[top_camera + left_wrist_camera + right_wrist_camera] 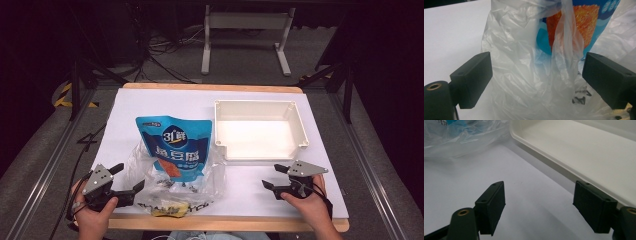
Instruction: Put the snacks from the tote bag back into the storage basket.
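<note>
White table (260,195), clear plastic bag (529,75) between open left tool (536,80) jaws

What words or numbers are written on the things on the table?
"31" with a Chinese character beside it, in white: near the top of the blue pouch.
Large white Chinese characters across the pouch's middle: too blurred to read surely.
Small logo in the pouch's top left corner: too small to read.
Dark print on the clear bag near its lower edge: too blurred to read.
White box: no writing to be seen.
</note>
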`<state>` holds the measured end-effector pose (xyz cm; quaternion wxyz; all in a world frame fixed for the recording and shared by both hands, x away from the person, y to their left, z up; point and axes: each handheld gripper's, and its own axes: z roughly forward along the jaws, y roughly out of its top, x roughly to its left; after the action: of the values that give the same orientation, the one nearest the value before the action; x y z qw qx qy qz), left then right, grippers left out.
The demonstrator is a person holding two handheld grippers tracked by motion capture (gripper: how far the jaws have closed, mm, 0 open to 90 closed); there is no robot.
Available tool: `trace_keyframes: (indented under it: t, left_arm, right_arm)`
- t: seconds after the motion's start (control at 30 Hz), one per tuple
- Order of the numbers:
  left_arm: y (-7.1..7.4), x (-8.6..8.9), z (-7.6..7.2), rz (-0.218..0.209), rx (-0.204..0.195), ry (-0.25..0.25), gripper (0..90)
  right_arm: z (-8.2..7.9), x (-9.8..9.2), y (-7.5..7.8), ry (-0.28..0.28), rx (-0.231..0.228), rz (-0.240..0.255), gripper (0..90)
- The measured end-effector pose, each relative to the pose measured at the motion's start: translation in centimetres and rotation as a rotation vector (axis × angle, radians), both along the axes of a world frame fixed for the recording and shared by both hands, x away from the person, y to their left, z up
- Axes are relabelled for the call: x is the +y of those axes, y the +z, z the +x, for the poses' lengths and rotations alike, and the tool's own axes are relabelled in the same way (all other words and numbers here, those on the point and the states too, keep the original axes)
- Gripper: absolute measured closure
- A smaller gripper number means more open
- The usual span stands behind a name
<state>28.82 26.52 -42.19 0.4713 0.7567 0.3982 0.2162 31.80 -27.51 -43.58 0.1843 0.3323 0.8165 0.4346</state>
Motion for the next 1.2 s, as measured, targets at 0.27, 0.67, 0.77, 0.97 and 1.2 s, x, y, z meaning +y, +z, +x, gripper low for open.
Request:
trace_keyframes:
  t: [0.27, 0.67, 0.77, 0.97, 1.2]
  left_arm:
    - [0.1, -0.1, -0.1, -0.001, -0.002, -0.003, 8.8]
    - [0.2, -0.1, -0.2, -0.003, -0.008, -0.005, 8.6]
    - [0.2, -0.1, -0.2, 0.0, -0.008, -0.01, 8.7]
    - [0.2, -0.1, -0.4, -0.001, -0.013, -0.019, 8.8]
    - [0.3, 0.0, -0.4, -0.002, -0.01, -0.012, 8.7]
  right_arm:
    - [-0.1, 0.0, 0.3, 0.018, -0.006, 0.002, 25.9]
    - [-0.1, -0.1, 0.6, 0.028, -0.011, -0.005, 25.8]
    - [-0.1, -0.1, 0.7, 0.036, -0.014, -0.012, 25.9]
    - [-0.4, -0.2, 1.8, 0.064, -0.003, 0.014, 25.5]
    - [-0.4, 0.4, 2.6, 0.08, 0.0, -0.007, 25.0]
